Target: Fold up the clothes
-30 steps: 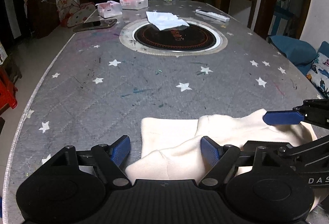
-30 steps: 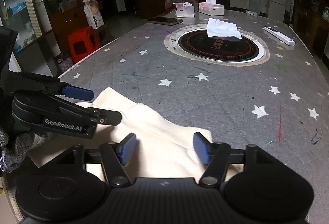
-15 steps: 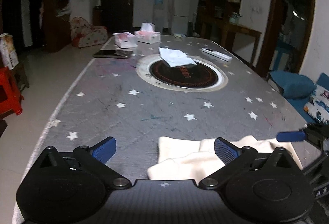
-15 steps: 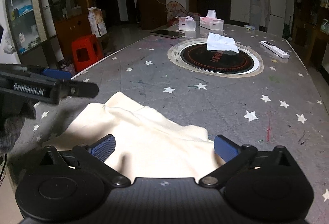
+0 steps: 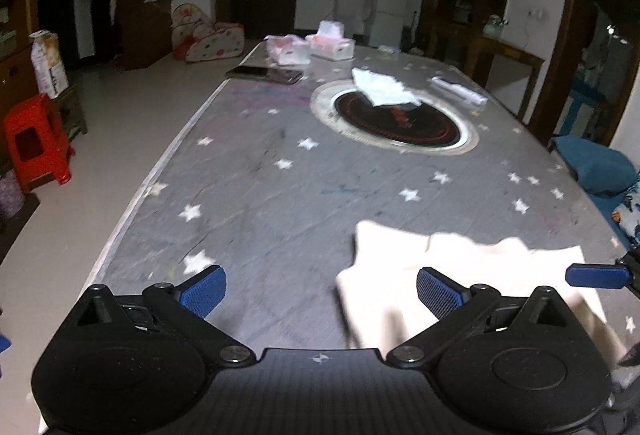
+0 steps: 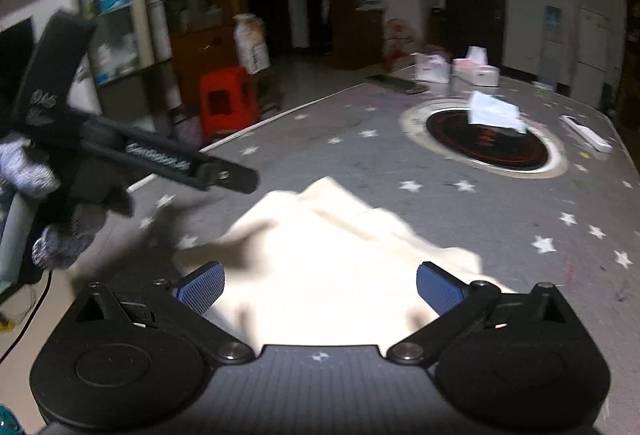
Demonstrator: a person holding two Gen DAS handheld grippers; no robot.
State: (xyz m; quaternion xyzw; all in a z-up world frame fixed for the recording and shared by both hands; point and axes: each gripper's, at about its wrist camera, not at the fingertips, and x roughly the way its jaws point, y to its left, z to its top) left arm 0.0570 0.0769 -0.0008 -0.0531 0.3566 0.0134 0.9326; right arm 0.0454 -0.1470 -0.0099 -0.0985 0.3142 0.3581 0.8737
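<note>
Lying on the star-patterned table (image 5: 280,195), the cream garment (image 5: 460,267) stretches crosswise, right of the left gripper (image 5: 321,293), whose jaws gape wide, holding nothing. From the right wrist, the garment (image 6: 332,275) points diagonally away; the right gripper (image 6: 320,289) stands spread, empty, above it.

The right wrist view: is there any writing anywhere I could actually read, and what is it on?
Nothing reads clearly.
White lettering on the black left tool's arm: too blurred.
Red markings on the round black cooktop set in the table: too blurred.
Labels on the white tissue boxes: too small.
</note>
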